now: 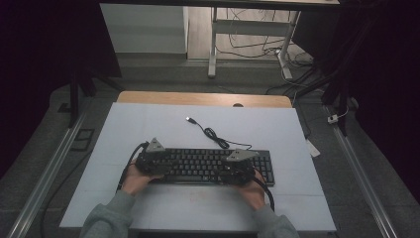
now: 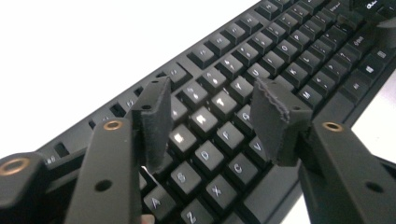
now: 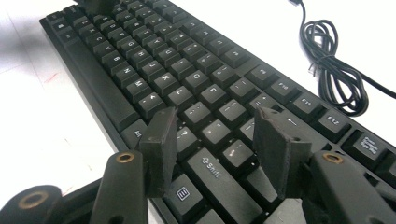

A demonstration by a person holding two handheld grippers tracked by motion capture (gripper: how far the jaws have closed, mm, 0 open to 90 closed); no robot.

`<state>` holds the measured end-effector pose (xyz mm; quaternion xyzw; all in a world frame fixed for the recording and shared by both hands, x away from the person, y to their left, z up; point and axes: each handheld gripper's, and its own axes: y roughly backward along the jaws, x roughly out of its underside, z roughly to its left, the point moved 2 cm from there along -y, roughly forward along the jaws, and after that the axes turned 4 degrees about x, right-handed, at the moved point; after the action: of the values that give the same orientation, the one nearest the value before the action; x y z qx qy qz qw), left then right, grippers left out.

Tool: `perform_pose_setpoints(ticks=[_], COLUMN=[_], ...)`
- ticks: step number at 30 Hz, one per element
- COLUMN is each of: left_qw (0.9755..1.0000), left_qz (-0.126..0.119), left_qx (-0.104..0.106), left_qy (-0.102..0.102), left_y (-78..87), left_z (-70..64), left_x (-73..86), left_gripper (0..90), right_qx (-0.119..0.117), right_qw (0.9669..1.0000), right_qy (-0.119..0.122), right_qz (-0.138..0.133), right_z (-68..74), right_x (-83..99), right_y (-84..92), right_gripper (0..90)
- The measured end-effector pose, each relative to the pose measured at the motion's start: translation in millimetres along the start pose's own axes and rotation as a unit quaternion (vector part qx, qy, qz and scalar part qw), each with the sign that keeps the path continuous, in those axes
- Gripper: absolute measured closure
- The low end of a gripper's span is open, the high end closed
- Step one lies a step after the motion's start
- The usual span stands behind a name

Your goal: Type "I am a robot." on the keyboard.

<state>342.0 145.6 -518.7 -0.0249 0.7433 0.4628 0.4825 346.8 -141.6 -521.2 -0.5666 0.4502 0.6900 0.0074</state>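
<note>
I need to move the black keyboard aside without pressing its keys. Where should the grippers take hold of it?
Probably at the two short ends of the keyboard, each gripper coming in from its own side. It lies flat and long, so pinching the thin edge frame there spares the keys. Both the left gripper and the right gripper hang open over the keys, gripping nothing. Mind the coiled cable behind.

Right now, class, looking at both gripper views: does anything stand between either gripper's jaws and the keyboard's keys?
Nothing visible does. The left gripper hangs with open jaws directly over the keyboard, around its left letter keys; the right gripper hangs open over the keys near Shift. The coiled cable lies on the table beyond the keyboard, clear of both.
</note>
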Motion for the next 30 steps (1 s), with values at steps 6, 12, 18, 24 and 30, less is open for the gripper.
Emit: perform_pose_setpoints(ticks=[6, 12, 18, 24, 30], left_qw=[0.9999, 0.9997, 0.9998, 0.9997, 0.9997], left_qz=[0.012, 0.019, 0.019, 0.021, 0.024], left_qx=[0.009, 0.008, 0.001, 0.001, 0.0], left_qy=[-0.006, -0.01, -0.008, -0.01, -0.007], left_y=[-11.5, -12.1, -13.7, -17.2, -19.4], left_z=[3.5, 3.4, 3.7, 1.3, 0.9], left_x=[-3.4, 0.2, 3.8, 4.1, 5.1], left_gripper=[66.3, 84.9, 88.7, 88.7, 88.7], right_qx=[0.0, 0.001, 0.0, 0.002, 0.0], right_qw=[1.0, 1.0, 1.0, 1.0, 1.0], right_qy=[-0.002, -0.001, 0.001, 0.0, -0.002], right_qz=[0.0, 0.002, 0.0, -0.002, -0.004], right_z=[0.0, 0.7, 1.5, 1.1, 1.1], right_x=[0.5, 1.3, 0.4, 0.1, -0.1], right_y=[0.0, -0.7, -0.4, 0.9, 1.3], right_gripper=[50.0, 50.0, 50.0, 50.0, 49.9])
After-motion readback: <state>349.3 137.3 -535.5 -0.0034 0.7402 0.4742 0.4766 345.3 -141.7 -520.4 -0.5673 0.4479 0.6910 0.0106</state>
